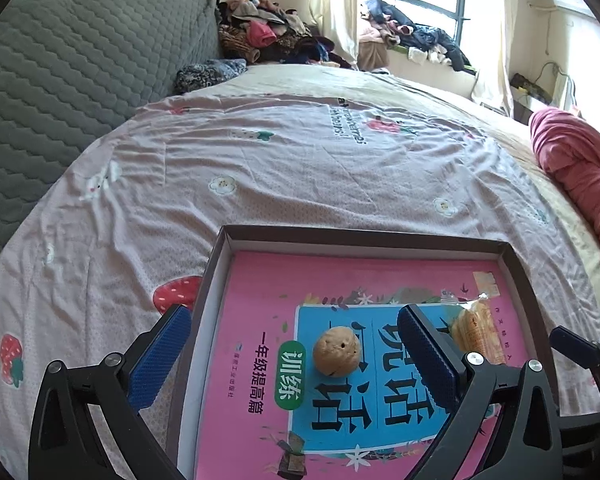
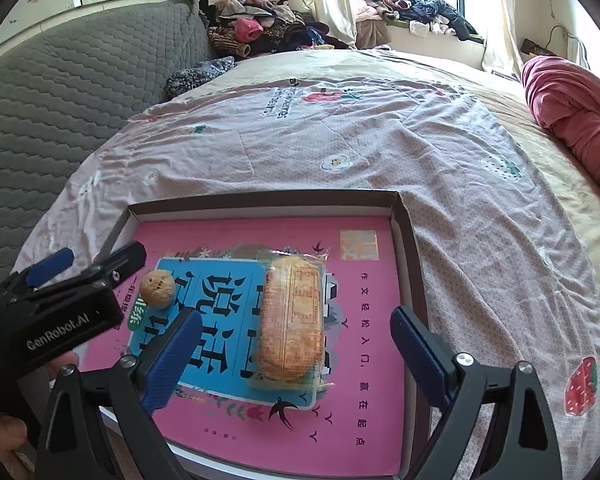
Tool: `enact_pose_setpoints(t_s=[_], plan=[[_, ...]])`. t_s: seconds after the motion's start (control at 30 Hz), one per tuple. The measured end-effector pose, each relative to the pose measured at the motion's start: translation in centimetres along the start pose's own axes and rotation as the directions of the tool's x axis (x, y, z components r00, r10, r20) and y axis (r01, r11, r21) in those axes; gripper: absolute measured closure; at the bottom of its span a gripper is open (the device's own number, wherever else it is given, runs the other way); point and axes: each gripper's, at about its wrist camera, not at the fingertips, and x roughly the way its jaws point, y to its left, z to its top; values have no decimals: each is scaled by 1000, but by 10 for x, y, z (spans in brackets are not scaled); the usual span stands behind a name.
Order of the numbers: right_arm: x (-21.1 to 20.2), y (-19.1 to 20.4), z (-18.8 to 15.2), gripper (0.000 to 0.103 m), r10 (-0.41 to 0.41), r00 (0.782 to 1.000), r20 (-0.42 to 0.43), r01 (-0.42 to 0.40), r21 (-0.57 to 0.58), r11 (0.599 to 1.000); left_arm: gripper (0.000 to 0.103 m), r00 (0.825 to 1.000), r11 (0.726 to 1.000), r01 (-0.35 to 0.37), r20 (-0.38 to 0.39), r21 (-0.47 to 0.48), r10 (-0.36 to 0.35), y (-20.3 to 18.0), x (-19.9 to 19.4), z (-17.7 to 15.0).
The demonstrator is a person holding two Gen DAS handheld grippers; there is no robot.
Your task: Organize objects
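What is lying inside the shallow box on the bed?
The box holds a pink book, lying flat. On it rest a walnut and a wrapped cake, apart from each other. Whatever lies under the book is covered.

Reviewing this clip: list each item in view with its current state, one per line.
Shallow brown cardboard box: open, on the bed.
Pink book: flat inside the box.
Round tan walnut: resting on the book, unheld.
Clear-wrapped orange snack pack: lying on the book, unheld.
Left claw: open.
Right claw: open.
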Motion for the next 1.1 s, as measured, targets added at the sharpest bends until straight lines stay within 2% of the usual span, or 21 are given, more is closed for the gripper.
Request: enact_pose_setpoints(t_s=[0.2,0.27,0.4,0.5,0.73,0.87,1.1], plan=[[-4,1,0,5,-2,1000,16,2,-8,1000,0,999,999,48,13,18,-49,-4,-5,0],[-7,0,0,1,-12,1000,29,12,-9,1000,0,998,998,51,22,22,-52,-5,-10,1],[-16,-5,2,1,3,999,52,-4,25,1000,0,996,996,88,14,-22,-88,2,-23,3],[-25,-4,4,1,6,998,70,-7,23,1000,0,997,997,67,30,-30,-66,5,-35,3],[-43,2,5,1,5,995,103,-6,9,1000,0,994,993,107,43,-53,-105,16,-52,-1],[-58,7,5,1,24,994,109,-24,4,1000,0,997,998,55,57,-42,-53,18,-61,-4],[-91,17,-3,1,28,993,115,-28,-5,1000,0,997,997,67,27,-45,-66,28,-85,-13]])
